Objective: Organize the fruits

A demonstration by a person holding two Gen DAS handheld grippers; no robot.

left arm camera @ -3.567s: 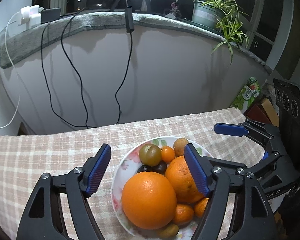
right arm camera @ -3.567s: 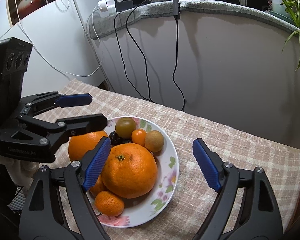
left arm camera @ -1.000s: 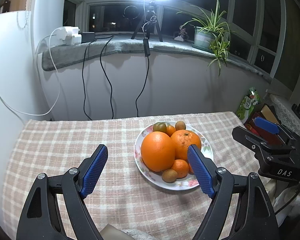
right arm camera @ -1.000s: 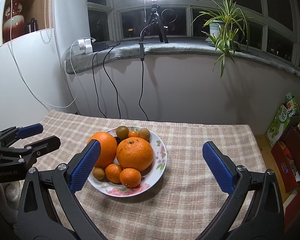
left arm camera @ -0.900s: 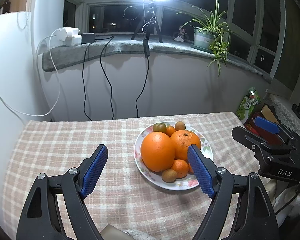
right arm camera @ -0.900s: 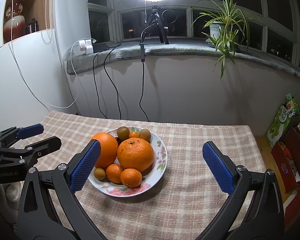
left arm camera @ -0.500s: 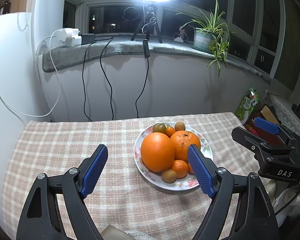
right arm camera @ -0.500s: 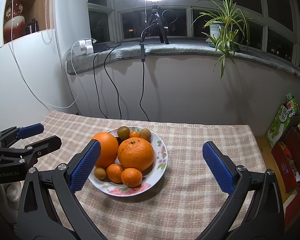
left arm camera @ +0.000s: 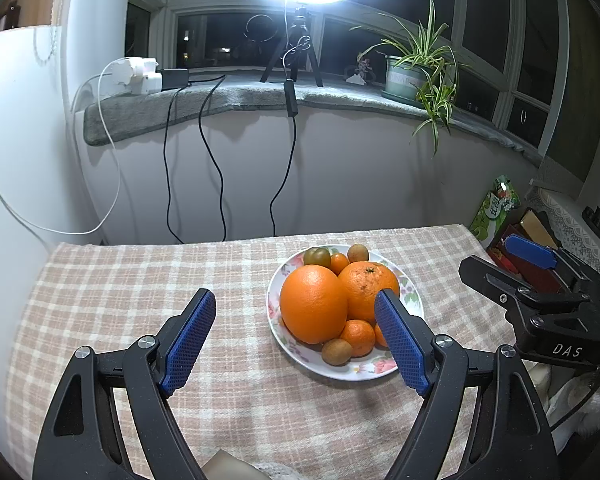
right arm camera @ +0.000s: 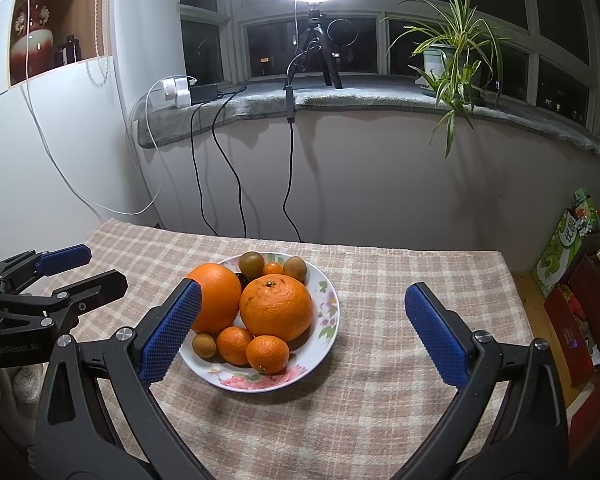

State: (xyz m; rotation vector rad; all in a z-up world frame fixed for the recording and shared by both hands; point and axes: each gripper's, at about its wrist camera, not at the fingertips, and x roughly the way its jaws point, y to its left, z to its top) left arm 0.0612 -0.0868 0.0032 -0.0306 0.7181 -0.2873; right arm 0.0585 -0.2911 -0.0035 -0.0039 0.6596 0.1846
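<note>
Left gripper [left arm camera: 294, 340]: jaws spread wide, nothing between the blue pads; it hangs above the checked cloth [left arm camera: 140, 304], just short of the plate [left arm camera: 414, 302].
Right gripper [right arm camera: 300, 334]: jaws spread wide and empty; its left pad overlaps the near left rim of the plate in its own view, without touching it.
Gripper seen from the other side: in the left wrist view the right gripper shows at the right edge, with white letters "DAS" on its black body; in the right wrist view the left gripper shows at the left edge, with faint lettering too dim to read.
Plate: white with a floral rim, resting on the cloth near the table's middle, between the two grippers.
Plate contents: two big oranges side by side, the smooth orange [left arm camera: 313, 303] to the left and the dimpled orange [left arm camera: 368, 290] to the right, touching; two mandarins [right arm camera: 267, 353] in front of them; a brown fruit [right arm camera: 204, 345] at the near left rim; at the far rim a greenish tomato [right arm camera: 251, 265], a tiny orange fruit [right arm camera: 273, 268] and another brown one.
Carton [right arm camera: 566, 252]: green, on the floor right of the table; printed characters, not legible.
Sill [left arm camera: 340, 98]: potted plant [left arm camera: 420, 68], ring light on a tripod, chargers with cables hanging down.
</note>
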